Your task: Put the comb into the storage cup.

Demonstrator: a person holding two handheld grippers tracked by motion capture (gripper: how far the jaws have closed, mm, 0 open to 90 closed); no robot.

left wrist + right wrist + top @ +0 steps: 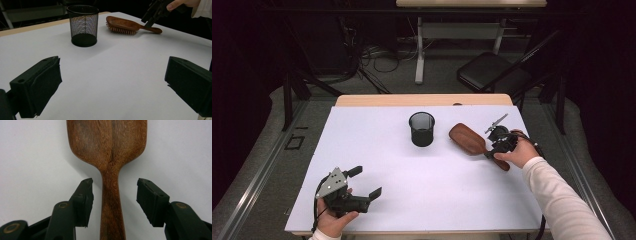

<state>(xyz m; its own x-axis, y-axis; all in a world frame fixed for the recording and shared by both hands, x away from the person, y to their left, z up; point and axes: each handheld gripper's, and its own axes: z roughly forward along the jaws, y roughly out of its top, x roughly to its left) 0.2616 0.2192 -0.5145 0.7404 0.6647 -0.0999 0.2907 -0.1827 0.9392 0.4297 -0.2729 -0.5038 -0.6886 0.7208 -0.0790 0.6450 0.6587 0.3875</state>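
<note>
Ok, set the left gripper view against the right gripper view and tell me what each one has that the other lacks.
Left gripper view alone: the black wire-mesh cup standing upright, the brown wooden hairbrush's bristles facing the table, the left gripper with jaws wide apart over bare white tabletop, and a hand on the right gripper.

Right gripper view alone: its two pads flanking the brush handle, a gap on each side.

Shared: the hairbrush, the tabletop and the right gripper.

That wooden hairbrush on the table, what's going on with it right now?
A person is about to pick up the wooden hairbrush, which lies bristles down beside a black mesh cup. The right gripper straddles the brush's handle, jaws on either side but not yet pressing it. The left gripper waits open over the white table, holding nothing.
</note>
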